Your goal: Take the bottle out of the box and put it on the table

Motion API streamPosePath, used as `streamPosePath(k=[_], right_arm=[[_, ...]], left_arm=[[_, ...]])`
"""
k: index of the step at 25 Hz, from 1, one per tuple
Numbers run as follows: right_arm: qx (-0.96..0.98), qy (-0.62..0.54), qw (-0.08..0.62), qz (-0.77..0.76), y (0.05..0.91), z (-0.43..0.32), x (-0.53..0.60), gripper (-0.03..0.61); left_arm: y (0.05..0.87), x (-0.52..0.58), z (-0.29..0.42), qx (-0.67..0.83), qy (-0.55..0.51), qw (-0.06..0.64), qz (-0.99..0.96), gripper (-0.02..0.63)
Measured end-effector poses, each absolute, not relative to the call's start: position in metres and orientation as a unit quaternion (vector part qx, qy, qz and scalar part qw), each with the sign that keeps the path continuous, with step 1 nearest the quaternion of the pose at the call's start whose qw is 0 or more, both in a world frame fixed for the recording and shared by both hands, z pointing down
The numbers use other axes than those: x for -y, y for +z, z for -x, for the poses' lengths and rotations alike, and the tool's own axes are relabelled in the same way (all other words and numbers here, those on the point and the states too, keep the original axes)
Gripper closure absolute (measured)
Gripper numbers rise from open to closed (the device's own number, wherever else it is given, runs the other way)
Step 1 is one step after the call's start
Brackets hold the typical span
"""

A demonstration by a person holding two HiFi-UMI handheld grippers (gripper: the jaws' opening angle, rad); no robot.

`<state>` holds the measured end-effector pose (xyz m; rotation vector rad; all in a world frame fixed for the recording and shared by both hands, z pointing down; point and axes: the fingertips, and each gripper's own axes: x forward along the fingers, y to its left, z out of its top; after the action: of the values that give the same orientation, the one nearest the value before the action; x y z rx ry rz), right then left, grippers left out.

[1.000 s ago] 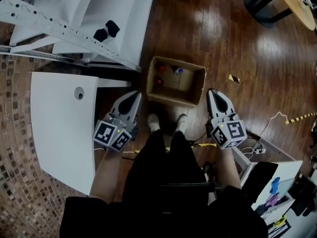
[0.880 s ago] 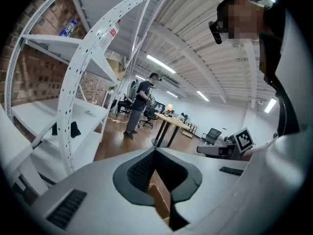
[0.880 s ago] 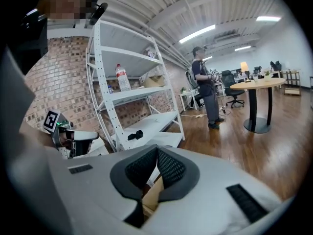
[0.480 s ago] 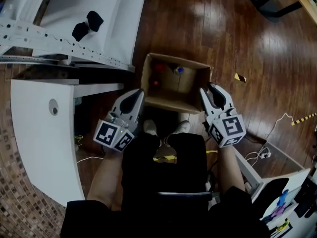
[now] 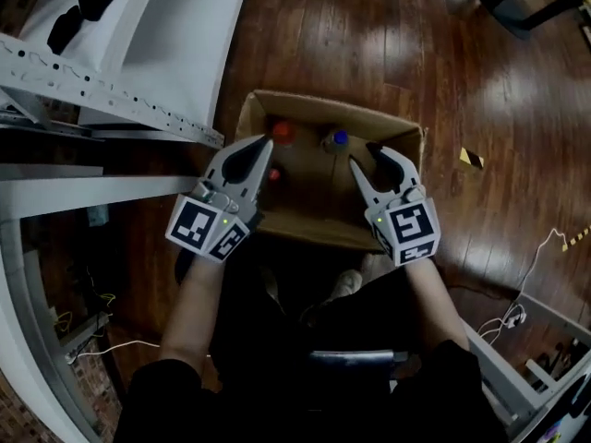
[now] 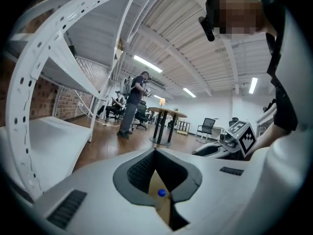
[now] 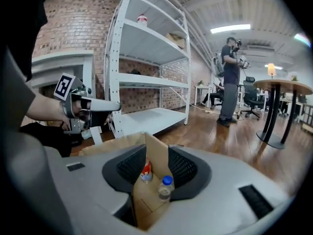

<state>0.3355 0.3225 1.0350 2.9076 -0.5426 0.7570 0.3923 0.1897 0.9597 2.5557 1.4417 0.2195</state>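
Observation:
An open cardboard box (image 5: 319, 226) stands on the wooden floor. Inside stand a blue-capped clear bottle (image 5: 339, 139) and two red-capped bottles (image 5: 283, 133) (image 5: 274, 174). My left gripper (image 5: 266, 143) is shut, its tip over the box's left side beside the red caps. My right gripper (image 5: 371, 158) hangs over the box's right side, jaws opening, nothing between them. In the right gripper view the blue-capped bottle (image 7: 165, 186) and a red-capped bottle (image 7: 145, 172) show beyond the jaws, against the box wall (image 7: 157, 160). The left gripper view shows only the blue cap (image 6: 162, 193).
A white metal shelving rack (image 5: 111, 90) stands left of the box. A white table edge (image 5: 17, 340) curves along the lower left. Cables (image 5: 517, 317) lie on the floor at right. My shoe (image 5: 349, 284) is just behind the box. A person (image 7: 230, 82) stands further off.
Both grippers have dropped from in front of the box to over its opening. The right jaws have spread apart. The box now looks larger and closer in the head view.

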Motion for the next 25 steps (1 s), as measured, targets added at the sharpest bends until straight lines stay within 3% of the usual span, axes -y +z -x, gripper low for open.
streamPosePath(k=[9, 10, 13, 15, 16, 23, 25], right_arm=[[0.108, 0.267, -0.078, -0.954, 1.118, -0.361, -0.342, 0.420], [0.107, 0.284, -0.080, -0.949, 1.133, -0.360, -0.342, 0.351], [0.113, 0.335, -0.060, -0.934, 1.176, -0.358, -0.337, 0.270], [0.121, 0.360, -0.042, -0.924, 1.197, -0.359, -0.334, 0.254], [0.125, 0.371, -0.041, -0.919, 1.206, -0.361, -0.332, 0.193], [0.099, 0.400, -0.052, -0.910, 1.250, -0.388, -0.338, 0.187], [0.098, 0.400, -0.057, -0.910, 1.260, -0.395, -0.337, 0.109]], left_arm=[[1.007, -0.190, -0.403, -0.476, 0.093, 0.100, -0.869, 0.620], [1.012, -0.190, -0.402, -0.477, 0.102, 0.101, -0.867, 0.620], [1.018, -0.185, -0.404, -0.471, 0.115, 0.127, -0.866, 0.620], [1.015, -0.184, -0.406, -0.466, 0.114, 0.144, -0.866, 0.620], [1.014, -0.185, -0.406, -0.465, 0.112, 0.140, -0.867, 0.620], [1.012, -0.204, -0.404, -0.456, 0.094, 0.099, -0.880, 0.620], [1.021, -0.209, -0.403, -0.459, 0.104, 0.075, -0.879, 0.620]])
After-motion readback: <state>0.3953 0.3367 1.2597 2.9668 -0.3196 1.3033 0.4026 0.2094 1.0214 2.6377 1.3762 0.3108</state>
